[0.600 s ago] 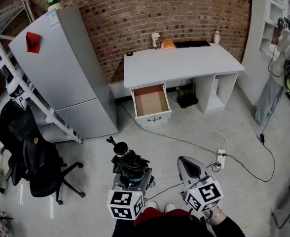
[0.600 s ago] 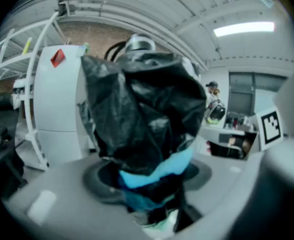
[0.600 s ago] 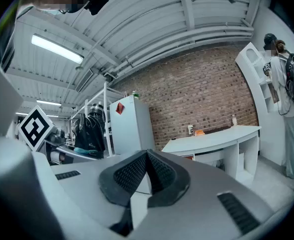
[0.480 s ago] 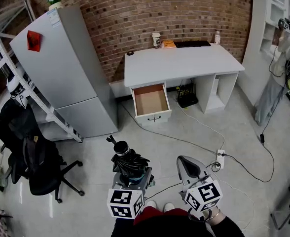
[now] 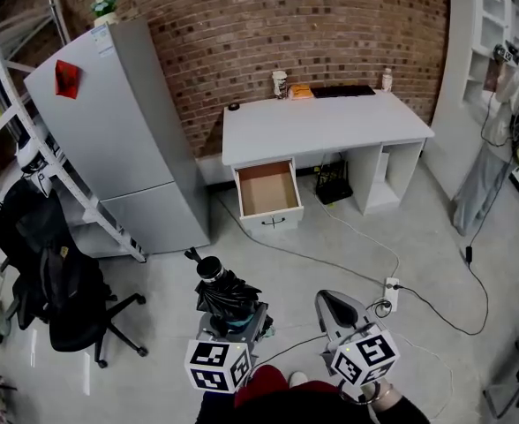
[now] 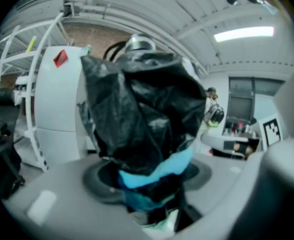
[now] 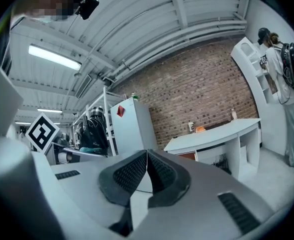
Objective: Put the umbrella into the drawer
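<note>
A folded black umbrella point(image 5: 224, 294) with a silver collar and black handle stands between the jaws of my left gripper point(image 5: 229, 318), which is shut on it. In the left gripper view the umbrella point(image 6: 144, 119) fills the middle, its black fabric bunched over a light blue band. My right gripper point(image 5: 334, 306) is beside it to the right, shut with nothing in it; its pads point(image 7: 147, 171) meet. The open drawer point(image 5: 268, 191) of the white desk point(image 5: 326, 122) is ahead across the floor, its inside bare. The desk point(image 7: 214, 136) also shows in the right gripper view.
A grey fridge point(image 5: 118, 140) stands left of the desk. A black office chair point(image 5: 61, 303) and a metal rack point(image 5: 30, 157) are at the far left. A cable and power strip point(image 5: 390, 290) lie on the floor at the right. A person point(image 7: 282, 74) stands by white shelves.
The view has shifted slightly; the desk and drawer sit a little lower and closer in the picture. Both grippers keep their places and the umbrella stays held.
</note>
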### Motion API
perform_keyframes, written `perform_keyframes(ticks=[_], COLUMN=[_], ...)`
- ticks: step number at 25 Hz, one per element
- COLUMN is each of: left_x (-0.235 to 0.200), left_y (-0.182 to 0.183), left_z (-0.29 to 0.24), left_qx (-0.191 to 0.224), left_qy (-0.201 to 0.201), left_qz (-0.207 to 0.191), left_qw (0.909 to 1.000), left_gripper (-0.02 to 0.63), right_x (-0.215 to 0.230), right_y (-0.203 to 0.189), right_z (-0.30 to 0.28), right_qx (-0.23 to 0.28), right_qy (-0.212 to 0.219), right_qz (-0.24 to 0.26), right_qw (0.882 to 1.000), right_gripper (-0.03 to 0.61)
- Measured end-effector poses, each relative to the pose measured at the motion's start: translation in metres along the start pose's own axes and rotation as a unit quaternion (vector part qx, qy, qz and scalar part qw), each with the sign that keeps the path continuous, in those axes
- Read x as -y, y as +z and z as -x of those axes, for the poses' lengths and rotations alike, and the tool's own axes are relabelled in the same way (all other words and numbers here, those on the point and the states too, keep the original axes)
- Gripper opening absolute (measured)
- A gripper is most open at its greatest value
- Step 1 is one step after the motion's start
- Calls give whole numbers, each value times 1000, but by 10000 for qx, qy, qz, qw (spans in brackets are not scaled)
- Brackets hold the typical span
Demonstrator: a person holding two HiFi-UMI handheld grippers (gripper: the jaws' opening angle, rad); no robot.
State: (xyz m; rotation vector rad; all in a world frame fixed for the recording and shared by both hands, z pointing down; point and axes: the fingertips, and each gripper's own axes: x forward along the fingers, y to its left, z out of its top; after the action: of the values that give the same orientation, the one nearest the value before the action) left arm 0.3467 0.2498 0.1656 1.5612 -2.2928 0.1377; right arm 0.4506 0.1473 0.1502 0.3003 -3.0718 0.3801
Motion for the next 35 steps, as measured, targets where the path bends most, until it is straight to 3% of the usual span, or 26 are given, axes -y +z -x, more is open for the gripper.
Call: perform_keyframes(ticks=[18,35], left_x=[-29,-105], left_y=[12,32], left_z=[-27,-132], left_qx=[59,-192], left_qy=[156,-7], left_qz=[28,-1], left_qw=[9999,9998], left_gripper=[268,267], right_x=[21,55], right_y=[4,-1], right_z=[-23,-139], right_qx=[39,-302], right_qy=[-64,-174], right_qz=[-159,-198], right_qw=[9998,9992], right_gripper=[11,11])
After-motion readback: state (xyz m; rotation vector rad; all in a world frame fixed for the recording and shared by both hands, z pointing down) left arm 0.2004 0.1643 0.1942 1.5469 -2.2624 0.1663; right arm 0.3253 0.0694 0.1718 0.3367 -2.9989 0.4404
